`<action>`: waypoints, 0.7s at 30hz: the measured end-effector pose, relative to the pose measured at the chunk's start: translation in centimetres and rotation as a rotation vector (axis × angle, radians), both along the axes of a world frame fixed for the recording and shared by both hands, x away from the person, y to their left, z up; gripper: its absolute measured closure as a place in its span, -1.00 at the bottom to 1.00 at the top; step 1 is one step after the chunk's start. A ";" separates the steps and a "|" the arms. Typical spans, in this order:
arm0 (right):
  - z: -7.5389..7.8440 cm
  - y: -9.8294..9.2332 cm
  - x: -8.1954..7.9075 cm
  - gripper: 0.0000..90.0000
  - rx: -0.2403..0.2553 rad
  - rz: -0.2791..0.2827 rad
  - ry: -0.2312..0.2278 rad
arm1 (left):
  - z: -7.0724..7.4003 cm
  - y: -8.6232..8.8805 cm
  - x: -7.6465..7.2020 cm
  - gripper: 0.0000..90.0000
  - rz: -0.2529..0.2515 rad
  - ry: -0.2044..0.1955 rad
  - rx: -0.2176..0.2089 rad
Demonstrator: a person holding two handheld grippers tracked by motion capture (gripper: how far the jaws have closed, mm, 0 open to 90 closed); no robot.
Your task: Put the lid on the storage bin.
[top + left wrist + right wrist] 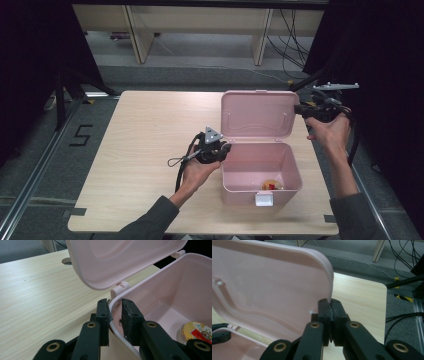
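Evidently the two grips share one job: the left gripper (115, 317) steadies the pale pink, rounded-corner plastic box (260, 172) while the right gripper (331, 315) manages its hinged pink plastic lid (257, 114). The box sits toward the right half of the light wood-grain counter (145, 135), its lid standing upright at the back. In the left gripper view the jaws straddle the box's left wall near the hinge, one pad outside and one inside, closing on the thin rim though a gap remains on the inner side. In the right gripper view the jaws are pressed together on the lid's curved edge, pinching it so it likely cannot fall shut. The plastic looks smooth and slightly glossy, with moulded ridges inside the lid, a small white latch (264, 199) at the front, and stubby hinge knuckles. On the box floor lies a small round tin with a red and yellow printed top (197, 332).
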State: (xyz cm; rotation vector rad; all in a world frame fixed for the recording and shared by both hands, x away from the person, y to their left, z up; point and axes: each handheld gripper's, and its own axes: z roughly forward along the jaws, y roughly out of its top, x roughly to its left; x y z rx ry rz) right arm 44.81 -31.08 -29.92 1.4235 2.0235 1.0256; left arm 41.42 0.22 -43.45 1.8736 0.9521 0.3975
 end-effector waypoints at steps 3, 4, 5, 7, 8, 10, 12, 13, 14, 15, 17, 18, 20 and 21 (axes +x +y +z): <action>0.1 -0.1 -0.6 0.96 0.011 0.001 -0.005 | 0.0 0.0 0.0 0.69 -0.002 -0.004 -0.002; 0.0 -0.2 -1.1 0.97 0.013 0.007 -0.019 | -0.1 0.0 0.0 0.69 0.000 -0.004 -0.005; 0.0 -0.2 -1.1 0.97 0.013 0.007 -0.019 | -0.1 0.0 0.0 0.69 0.000 -0.004 -0.005; 0.1 -0.5 -1.7 0.96 0.017 0.022 -0.023 | -0.1 0.0 -0.1 0.69 0.005 -0.001 -0.012; 0.0 -0.5 -2.2 0.96 -0.014 0.031 -0.052 | -0.1 0.0 -0.1 0.69 0.006 -0.001 -0.012; 0.2 -0.4 -2.7 0.96 0.012 0.024 -0.029 | -0.1 0.0 -0.1 0.69 0.006 0.001 -0.008; 0.1 -0.6 -3.1 0.96 -0.013 0.039 -0.049 | -0.1 0.1 -0.1 0.69 0.001 0.002 -0.014; 0.1 -0.7 -3.4 0.96 -0.019 0.045 -0.058 | -0.1 0.2 -0.1 0.69 0.000 0.003 -0.001; 0.1 -0.6 -3.6 0.96 -0.005 0.034 -0.050 | -0.1 0.2 -0.1 0.69 0.001 0.003 -0.002; 0.0 -0.7 -3.8 0.96 -0.016 0.046 -0.060 | -0.1 0.2 -0.1 0.69 0.002 0.002 -0.002; 0.0 -0.7 -4.2 0.96 -0.018 0.052 -0.066 | -0.2 0.1 -0.1 0.69 0.007 -0.001 -0.021; 0.0 -0.7 -4.6 0.96 -0.016 0.053 -0.067 | -0.2 0.1 -0.2 0.69 0.007 -0.003 -0.019; -0.1 -0.7 -5.1 0.96 -0.017 0.050 -0.076 | -0.2 0.2 -0.2 0.69 0.008 0.001 -0.021; -0.1 -0.7 -5.1 0.96 -0.017 0.050 -0.076 | -0.2 0.2 -0.2 0.69 0.008 0.001 -0.021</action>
